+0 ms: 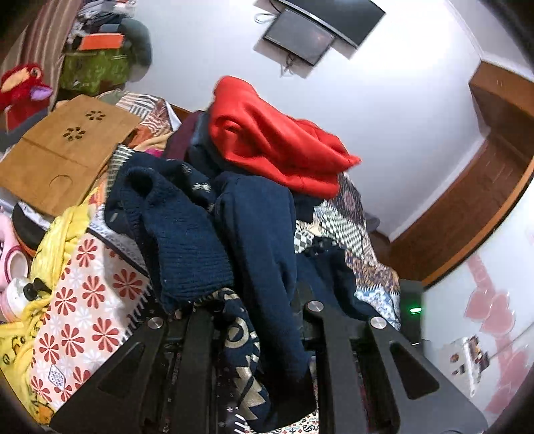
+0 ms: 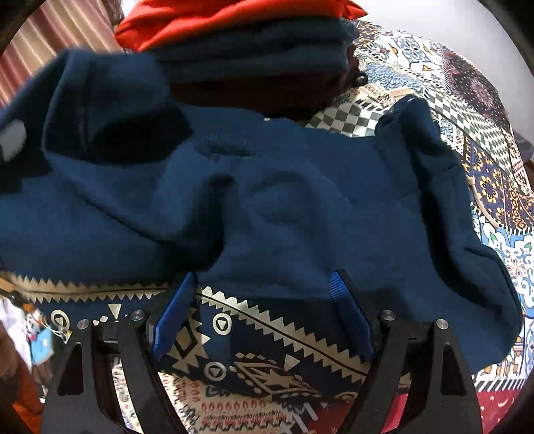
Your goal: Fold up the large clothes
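Holding our left tool (image 1: 258, 320), we see its two fingers closed on a bunch of the dark blue sweater (image 1: 253, 233). Our right tool (image 2: 263, 307) sits wide open, its blue fingers (image 2: 173, 313) resting on the same sweater (image 2: 267, 207). The sweater lies crumpled on the patterned bed (image 2: 467, 117). Behind it sits a red garment (image 1: 273, 133) on top of a pile.

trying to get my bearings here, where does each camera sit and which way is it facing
Left wrist: on the left gripper, facing along the bed toward the white wall; its black fingers straddle the navy sweater.
Right wrist: on the right gripper, tilted down at the navy sweater; blue-padded fingers show.
Shared: the sweater and the red garment.
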